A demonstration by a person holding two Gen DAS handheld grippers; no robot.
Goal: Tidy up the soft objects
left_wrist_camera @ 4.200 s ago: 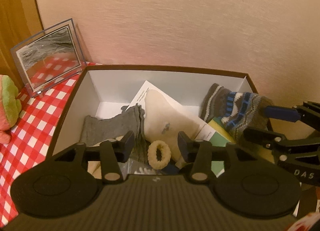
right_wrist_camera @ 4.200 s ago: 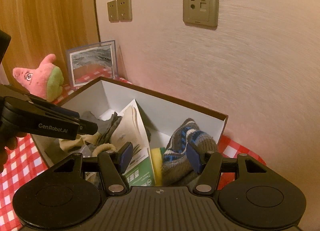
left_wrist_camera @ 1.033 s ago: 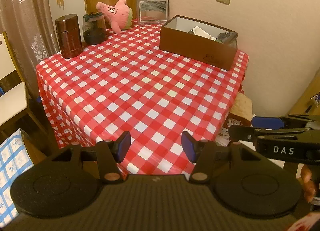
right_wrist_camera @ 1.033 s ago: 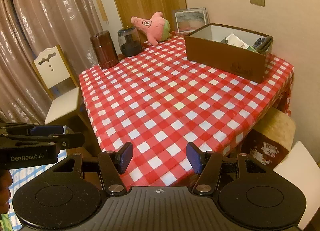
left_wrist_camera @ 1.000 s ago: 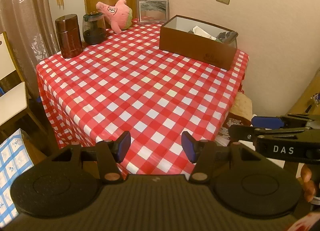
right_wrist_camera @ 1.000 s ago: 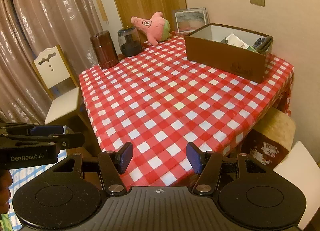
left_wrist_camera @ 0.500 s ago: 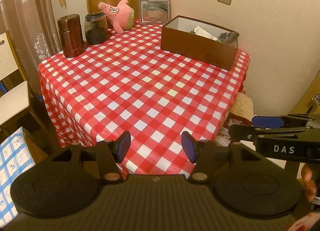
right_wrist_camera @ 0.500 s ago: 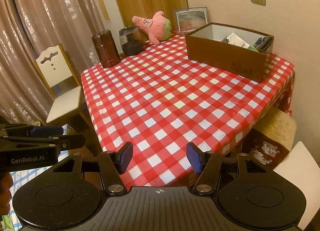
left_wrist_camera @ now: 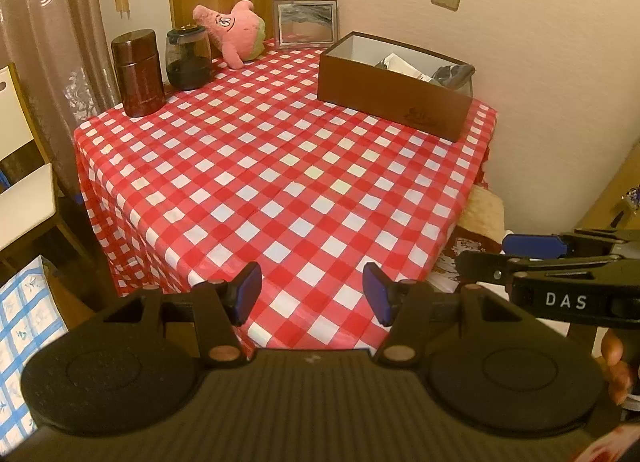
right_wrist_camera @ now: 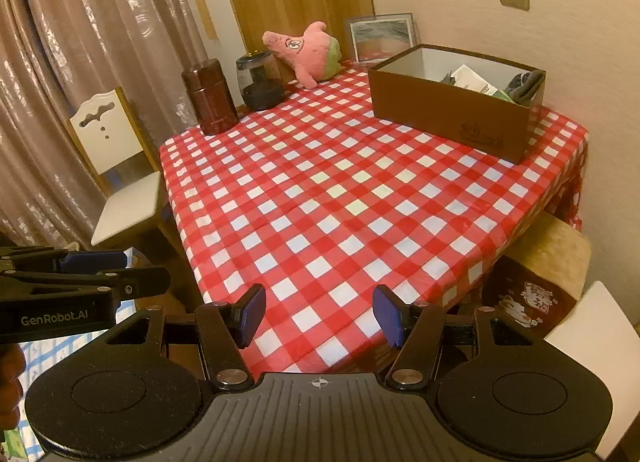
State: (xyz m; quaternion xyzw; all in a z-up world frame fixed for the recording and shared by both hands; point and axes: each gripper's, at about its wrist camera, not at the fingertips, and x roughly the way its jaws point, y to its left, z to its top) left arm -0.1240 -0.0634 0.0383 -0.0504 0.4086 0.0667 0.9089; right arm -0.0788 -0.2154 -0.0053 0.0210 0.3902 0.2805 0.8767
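Hovering off the near edge of the worktop (left_wrist_camera: pixel 280 166), the left gripper (left_wrist_camera: pixel 312 298) has its jaws apart, nothing between them; right gripper (right_wrist_camera: pixel 319 314) likewise spread and empty. Brown box (left_wrist_camera: pixel 394 96) sits upper right of the left wrist frame on the red-checked cloth, with soft items (left_wrist_camera: pixel 452 73) and papers inside, a knit piece draped at its far right corner. Pink plush (left_wrist_camera: pixel 234 28) lies upper centre near the picture frame (left_wrist_camera: pixel 306 22), well apart from the box. Two dark jars (left_wrist_camera: pixel 138 72) stand at upper left. White chair (right_wrist_camera: pixel 120 182) beside the worktop, left of the right wrist frame.
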